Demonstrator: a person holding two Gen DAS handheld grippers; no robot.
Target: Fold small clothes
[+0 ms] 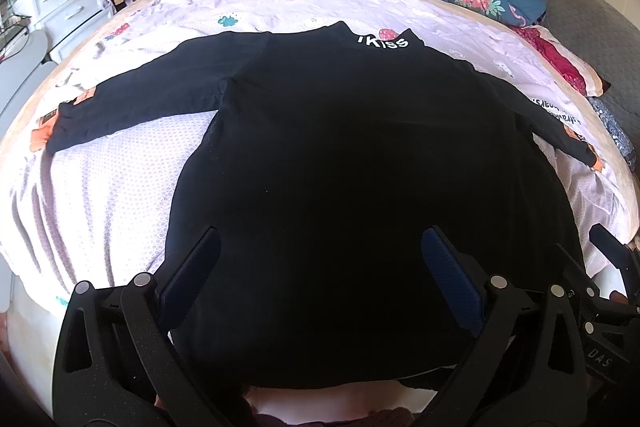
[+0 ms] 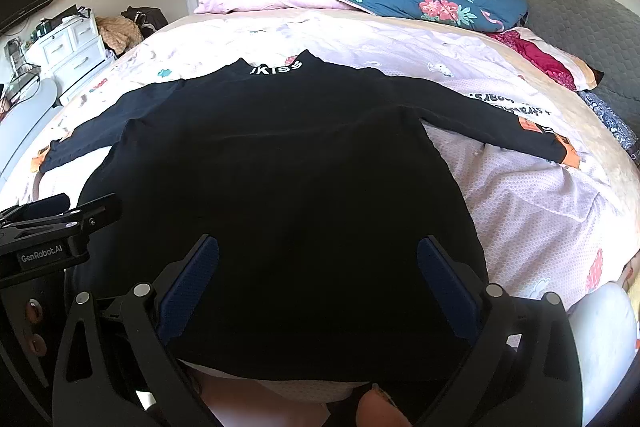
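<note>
Left hand-held gripper point(image 1: 320, 283), at the bottom of its view, gapes wide over the hem of the black shirt point(image 1: 340, 155), gripping nothing. That shirt lies flat mid-frame on the bed point(image 1: 100, 195), sleeves spread, likely laid out for folding. Right hand-held gripper point(image 2: 318, 287), low in its view, is equally wide, empty above the shirt's hem.

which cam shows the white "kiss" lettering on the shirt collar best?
Left wrist. The white "Kiss" lettering on the black long-sleeved shirt appears larger and sharper there. In the right wrist view the lettering is smaller, and its last letter blurs into the bedsheet print behind the collar.
</note>
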